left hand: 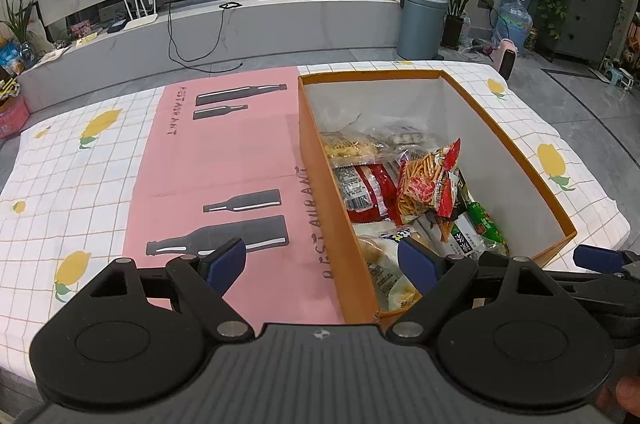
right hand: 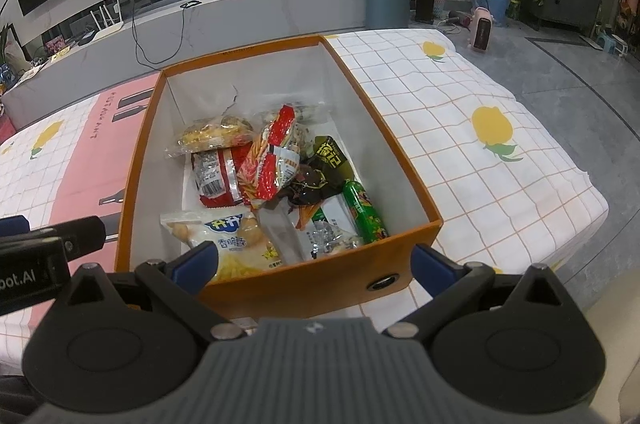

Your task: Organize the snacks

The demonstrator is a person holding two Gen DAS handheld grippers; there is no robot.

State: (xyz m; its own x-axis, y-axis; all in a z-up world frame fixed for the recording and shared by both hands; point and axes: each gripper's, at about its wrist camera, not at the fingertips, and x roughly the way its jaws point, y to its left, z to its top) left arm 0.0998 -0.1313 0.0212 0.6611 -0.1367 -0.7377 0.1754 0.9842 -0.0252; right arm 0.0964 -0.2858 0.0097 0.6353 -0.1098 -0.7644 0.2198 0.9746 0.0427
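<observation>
An orange cardboard box stands on the table and holds several snack packs. Among them are a red-and-clear pack of sticks, a red pack, a green tube and a white chip bag. My left gripper is open and empty, straddling the box's near left wall. My right gripper is open and empty, its fingers spread wider than the box's near end wall.
The table wears a white grid cloth with lemons and a pink bottle-print mat. The other gripper's blue tip shows at the right edge. A grey bin, plants and a TV bench stand beyond.
</observation>
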